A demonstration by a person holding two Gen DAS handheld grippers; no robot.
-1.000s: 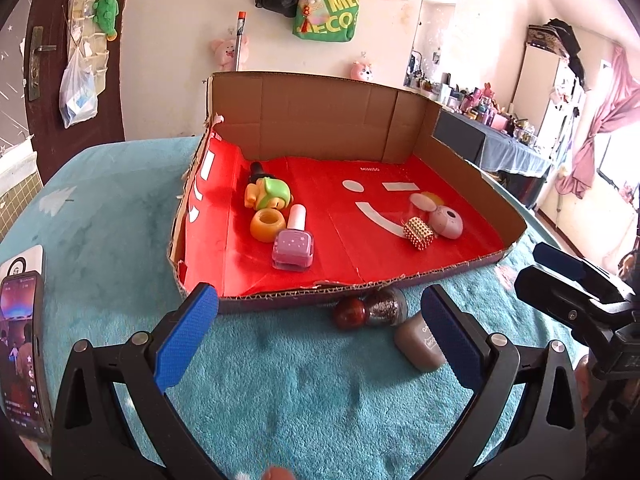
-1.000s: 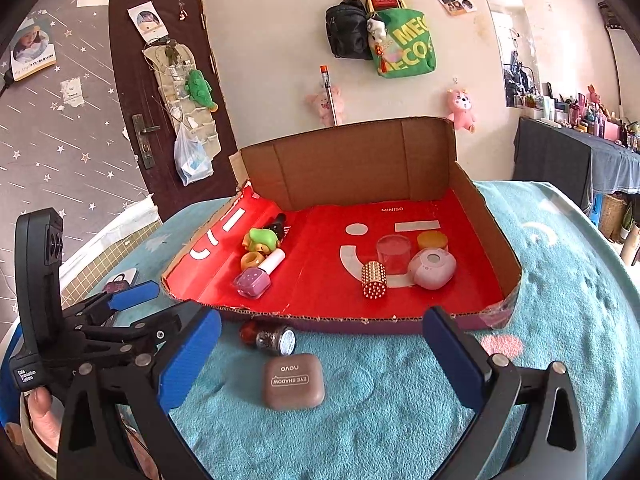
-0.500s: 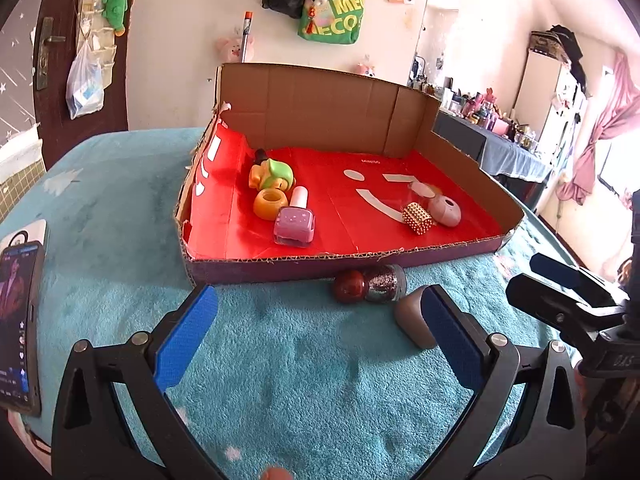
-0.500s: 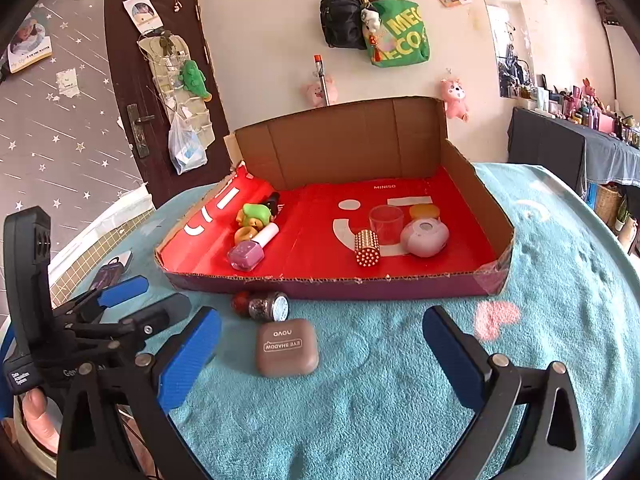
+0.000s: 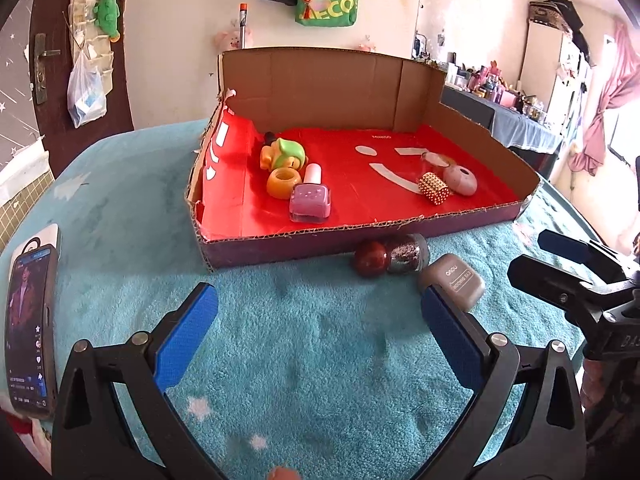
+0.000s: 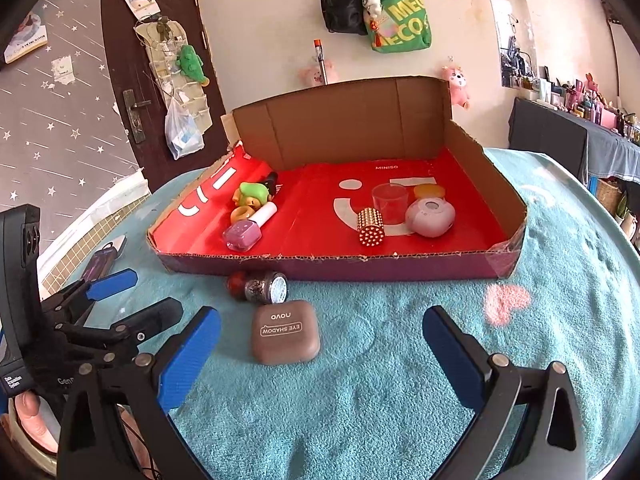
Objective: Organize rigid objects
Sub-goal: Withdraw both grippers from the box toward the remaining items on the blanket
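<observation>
Both grippers have drawn back from the red-lined cardboard tray point(image 6: 400, 270). Left gripper point(image 5: 320, 336) and right gripper point(image 6: 320, 354): jaws wide, empty. Brown rounded eyeshadow case point(image 6: 285, 337) on teal towel point(image 6: 400, 392), near glitter-capped red bottle point(image 6: 260, 286) by the tray's front wall.

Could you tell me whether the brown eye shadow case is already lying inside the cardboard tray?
No, the eye shadow case lies on the teal blanket outside the cardboard tray, just in front of its near wall.

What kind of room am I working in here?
Most likely a lived-in bedroom: the work surface looks like a bed under a teal fleece blanket, bags hang on the wall, and a side table crowded with cosmetics stands by a pink curtain.
</observation>
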